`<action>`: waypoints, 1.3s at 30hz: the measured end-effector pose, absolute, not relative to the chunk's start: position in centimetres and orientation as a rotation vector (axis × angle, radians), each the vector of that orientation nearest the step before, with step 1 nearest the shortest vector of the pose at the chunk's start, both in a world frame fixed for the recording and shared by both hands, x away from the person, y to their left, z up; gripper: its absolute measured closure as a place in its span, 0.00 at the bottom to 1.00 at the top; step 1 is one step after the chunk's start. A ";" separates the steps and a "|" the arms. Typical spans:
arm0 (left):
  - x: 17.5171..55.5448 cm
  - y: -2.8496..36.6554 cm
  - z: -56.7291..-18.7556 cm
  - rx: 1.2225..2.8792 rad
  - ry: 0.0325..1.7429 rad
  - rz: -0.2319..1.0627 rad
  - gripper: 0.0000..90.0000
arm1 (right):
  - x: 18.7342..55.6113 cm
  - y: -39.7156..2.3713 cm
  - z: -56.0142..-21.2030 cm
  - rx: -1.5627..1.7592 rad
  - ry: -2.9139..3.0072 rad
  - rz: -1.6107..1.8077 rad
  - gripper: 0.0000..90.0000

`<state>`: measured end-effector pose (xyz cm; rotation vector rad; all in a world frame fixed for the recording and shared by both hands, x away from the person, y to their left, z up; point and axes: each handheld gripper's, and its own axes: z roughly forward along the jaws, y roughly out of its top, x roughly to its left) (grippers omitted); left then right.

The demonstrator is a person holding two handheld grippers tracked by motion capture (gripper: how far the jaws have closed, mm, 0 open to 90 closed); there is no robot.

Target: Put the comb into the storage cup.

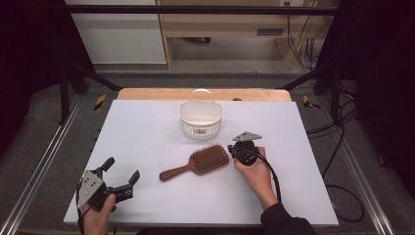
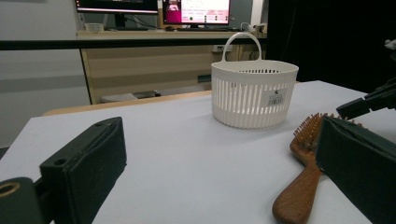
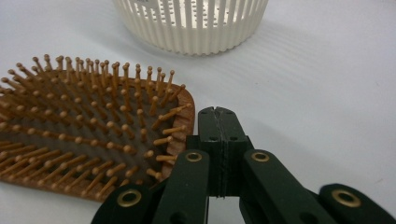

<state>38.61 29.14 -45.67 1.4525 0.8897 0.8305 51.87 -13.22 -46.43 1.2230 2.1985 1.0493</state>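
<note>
**Right tongs closed beside the hairbrush head, left tongs wide and idle**

I count one wooden hairbrush (image 1: 195, 163), one white slotted basket (image 1: 200, 120) and two tongs on my white worktop (image 1: 147, 127).

The only label I can find is a small white sticker on the basket wall, seen in the left gripper view (image 2: 276, 98); it carries dark print, too small for me to read. I see no brand mark on the brush. The screens beyond the worktop in that view show pink and white panels, also unreadable.

The hairbrush lies bristles up near the middle of the worktop, just in front of the basket and apart from it. Its handle points toward my left side, its paddle head toward my right. The basket stands upright at the far middle with its handle raised.

My right tongs (image 3: 219, 123) are pressed together with nothing between them, their tip just beside the rounded edge of the brush head; I cannot tell whether they touch it. My left tongs (image 1: 120, 171) sit at the near left corner, spread wide and empty, well apart from the brush.
</note>
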 end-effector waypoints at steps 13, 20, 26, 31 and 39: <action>38.7 29.2 -45.7 1.453 0.892 0.824 0.02 | 52.3 -12.2 -47.1 1.213 2.222 1.040 1.00; 38.7 29.1 -45.7 1.465 0.888 0.823 0.02 | 52.1 -12.0 -46.9 1.202 2.229 1.042 1.00; 38.7 29.0 -45.7 1.466 0.887 0.821 0.02 | 52.1 -11.4 -47.1 1.191 2.233 1.046 1.00; 38.7 29.0 -45.7 1.468 0.885 0.814 0.02 | 52.0 -10.5 -47.2 1.168 2.248 1.053 1.00; 38.7 28.9 -45.7 1.476 0.883 0.810 0.02 | 52.4 -9.0 -46.9 1.127 2.278 1.045 1.00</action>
